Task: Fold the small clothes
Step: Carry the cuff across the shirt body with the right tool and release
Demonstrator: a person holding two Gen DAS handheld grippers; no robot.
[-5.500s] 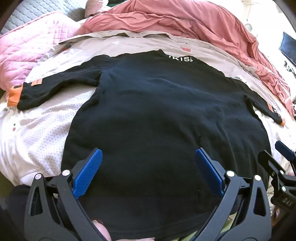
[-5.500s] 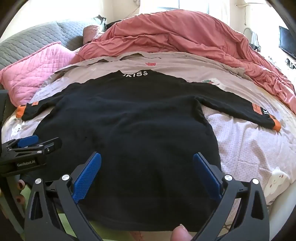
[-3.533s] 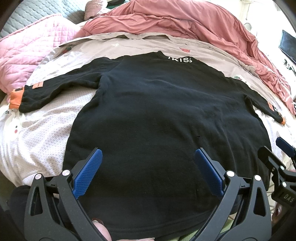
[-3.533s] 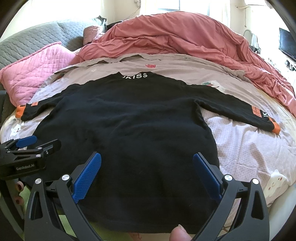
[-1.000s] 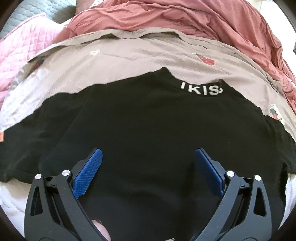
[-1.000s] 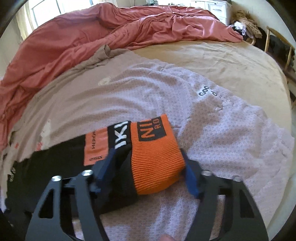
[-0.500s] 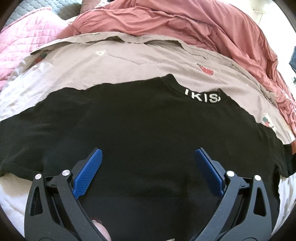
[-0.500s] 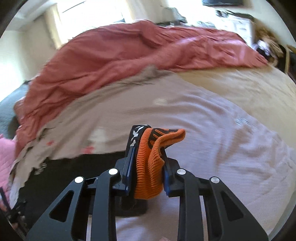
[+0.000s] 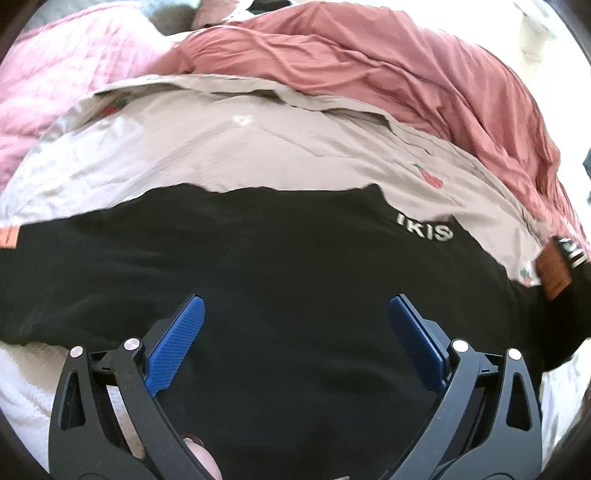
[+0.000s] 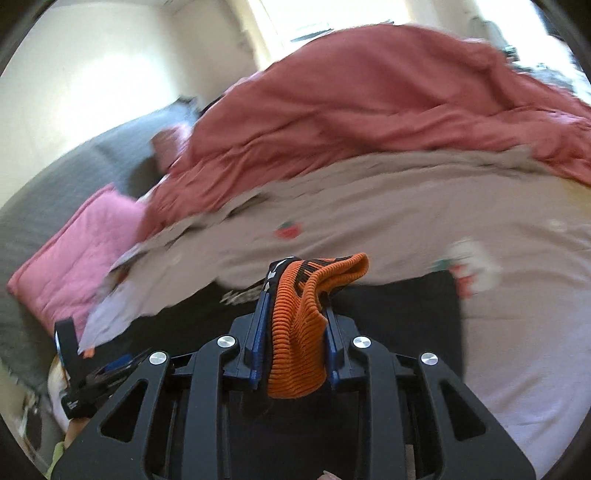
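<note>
While blurred, orange cuff (image 10: 297, 334) between right gripper (image 10: 295, 332) pads.

Both fisheye views are daylit and curve strongly toward dark, vignetted corners, with straight lines bowing at the rims. In the right wrist view, a blown-out bright window (image 10: 295, 22) behind the rumpled rose-red duvet (image 10: 369, 110) washes the cream wall (image 10: 92, 74) in glare, and motion blur smears the bed's far edge while the ribbed orange knit cuff (image 10: 299, 339) nearby stays sharp. In the left wrist view, the black long-sleeved top (image 9: 277, 277) reads as a nearly detailless dark mass, slightly soft, and the upper right corner is overexposed.
</note>
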